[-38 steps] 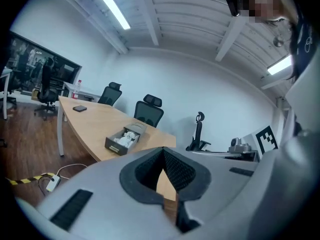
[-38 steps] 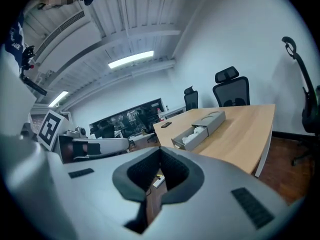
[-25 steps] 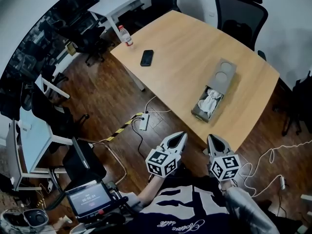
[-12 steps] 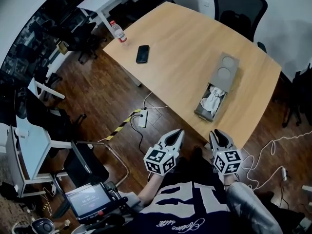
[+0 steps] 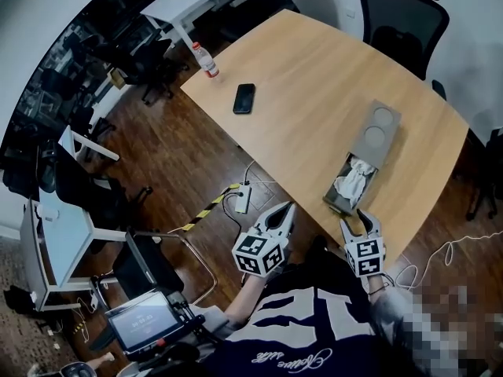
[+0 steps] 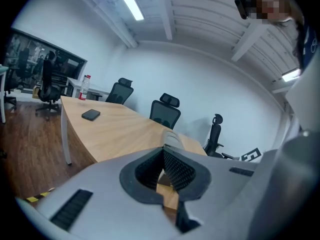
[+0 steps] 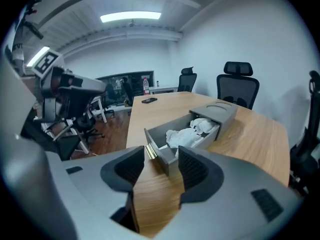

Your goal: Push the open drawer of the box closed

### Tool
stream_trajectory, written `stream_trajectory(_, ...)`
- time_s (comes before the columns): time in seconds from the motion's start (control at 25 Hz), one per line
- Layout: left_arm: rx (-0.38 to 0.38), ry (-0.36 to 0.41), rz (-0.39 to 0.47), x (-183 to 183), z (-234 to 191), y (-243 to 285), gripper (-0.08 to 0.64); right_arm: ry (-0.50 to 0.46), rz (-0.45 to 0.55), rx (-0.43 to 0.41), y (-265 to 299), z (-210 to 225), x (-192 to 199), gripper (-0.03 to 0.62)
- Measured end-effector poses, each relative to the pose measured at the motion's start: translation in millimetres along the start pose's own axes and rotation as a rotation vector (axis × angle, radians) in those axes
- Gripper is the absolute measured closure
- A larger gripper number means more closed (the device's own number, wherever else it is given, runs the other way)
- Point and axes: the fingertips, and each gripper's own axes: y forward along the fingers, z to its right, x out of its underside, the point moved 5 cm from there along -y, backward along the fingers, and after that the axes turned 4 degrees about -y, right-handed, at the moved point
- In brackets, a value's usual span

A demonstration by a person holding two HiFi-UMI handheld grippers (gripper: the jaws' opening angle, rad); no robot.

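Observation:
A grey box lies on the wooden table near its front right edge. Its drawer is pulled out toward me and holds a crumpled white cloth. My right gripper hovers just short of the drawer front; its jaws are opening and nothing is between them. In the right gripper view the drawer front with its gold handle shows beyond the right gripper. My left gripper is shut and empty, below the table edge to the left of the drawer; its tips meet.
A black phone and a water bottle sit at the table's far left. Office chairs stand behind the table. A power strip with cables lies on the wooden floor under the table's edge.
My right gripper's jaws have gone from shut to open. Both grippers have come closer to the table edge and the drawer front.

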Motion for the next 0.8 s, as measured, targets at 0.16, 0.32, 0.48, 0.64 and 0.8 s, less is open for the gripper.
stream_trajectory(0.16,-0.006,0.016,-0.024,-6,-2,11,0.561,-0.114,-0.046,-0.005,18,2,1,0.385)
stream_trajectory(0.32,-0.023,0.015,-0.036,-10,-8,14,0.561,-0.270,-0.066,0.037,18,2,4,0.394)
stream_trajectory(0.48,-0.041,0.015,-0.034,-16,-16,19,0.561,-0.291,-0.077,0.065,21,7,4,0.443)
stream_trajectory(0.64,-0.038,0.012,-0.040,-18,-17,24,0.561,-0.279,-0.080,0.049,20,9,3,0.443)
stream_trajectory(0.8,-0.019,0.012,-0.047,-19,-16,36,0.561,-0.241,-0.069,0.082,26,27,-2,0.443)
